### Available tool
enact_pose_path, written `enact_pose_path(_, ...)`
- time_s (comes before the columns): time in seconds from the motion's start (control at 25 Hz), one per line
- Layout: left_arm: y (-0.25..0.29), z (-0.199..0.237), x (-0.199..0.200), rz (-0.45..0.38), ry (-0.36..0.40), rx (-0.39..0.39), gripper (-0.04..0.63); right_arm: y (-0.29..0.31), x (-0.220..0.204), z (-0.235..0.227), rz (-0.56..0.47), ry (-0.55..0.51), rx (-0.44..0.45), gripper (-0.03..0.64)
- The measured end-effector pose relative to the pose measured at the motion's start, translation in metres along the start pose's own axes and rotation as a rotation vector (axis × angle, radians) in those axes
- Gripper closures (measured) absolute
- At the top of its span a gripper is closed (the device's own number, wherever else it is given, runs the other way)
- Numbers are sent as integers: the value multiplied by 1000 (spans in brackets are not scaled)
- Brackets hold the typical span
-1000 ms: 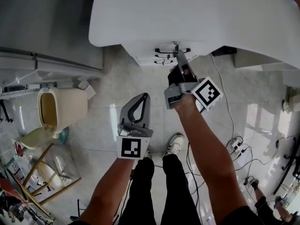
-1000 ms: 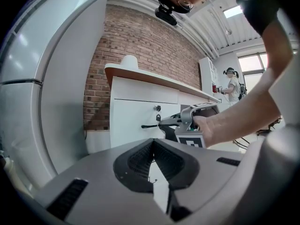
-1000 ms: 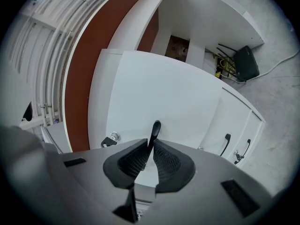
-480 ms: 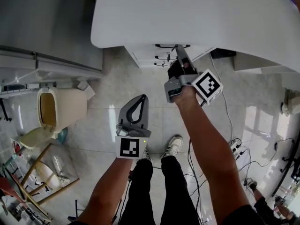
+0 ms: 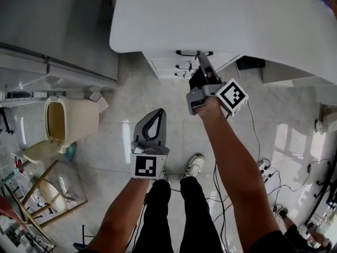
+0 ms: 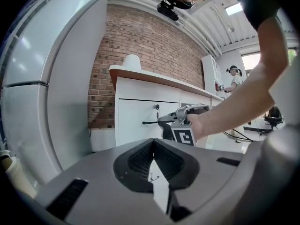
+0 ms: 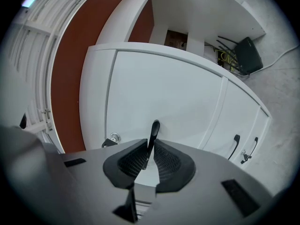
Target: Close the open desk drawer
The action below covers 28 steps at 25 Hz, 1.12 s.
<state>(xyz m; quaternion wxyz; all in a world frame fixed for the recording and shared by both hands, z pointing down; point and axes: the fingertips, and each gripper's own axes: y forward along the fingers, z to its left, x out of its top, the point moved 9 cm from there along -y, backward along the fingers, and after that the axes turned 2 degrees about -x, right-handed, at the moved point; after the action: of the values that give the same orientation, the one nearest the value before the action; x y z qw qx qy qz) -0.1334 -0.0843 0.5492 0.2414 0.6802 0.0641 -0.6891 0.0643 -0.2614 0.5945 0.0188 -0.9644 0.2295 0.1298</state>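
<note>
A white desk (image 5: pixel 237 20) has a white drawer unit beneath it, its top drawer front (image 7: pixel 168 102) bearing a thin black handle (image 5: pixel 194 52). My right gripper (image 5: pixel 200 57) reaches level to that front, its jaws shut on the handle (image 7: pixel 153 135), which stands pinched between the ribbed pads. A round lock (image 7: pixel 114 138) sits beside the handle. My left gripper (image 5: pixel 157 114) hovers over the floor well short of the desk, jaws shut with nothing in them. In the left gripper view the right gripper (image 6: pixel 180 125) shows at the drawer front (image 6: pixel 136 121).
Two lower drawer handles (image 5: pixel 185 66) sit below the held one. A beige bin (image 5: pixel 68 121) stands on the tiled floor at left beside a white cabinet (image 5: pixel 52 67). A black box (image 5: pixel 250 63) lies under the desk, and cables with a power strip (image 5: pixel 263 165) at right.
The right gripper stays clamped on the handle and has edged slightly toward the desk's edge. The left gripper has barely moved.
</note>
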Motion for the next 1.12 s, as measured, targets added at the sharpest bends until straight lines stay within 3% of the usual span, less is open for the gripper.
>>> enact_pose_path(0.2, -8, -1, 16, -15, 19, 3, 588, -9, -3, 7, 20, -28, -1, 568)
enact_pose_path(0.4, -16, -1, 32, -29, 19, 2, 588, -36, -15, 19, 58, -149, -64, 568)
enact_pose_path(0.72, -43, -12, 77, -35, -41, 37, 588, -86, -40, 87, 161, -489, -58, 575)
enact_pose_path(1.0, -79, -30, 128, -48, -40, 0, 588, -177, -44, 192, 174, -922, -70, 577)
enact_pose_path(1.12, -95, -46, 159, -50, -39, -42, 588, -212, -50, 234, 213, -1034, -78, 575)
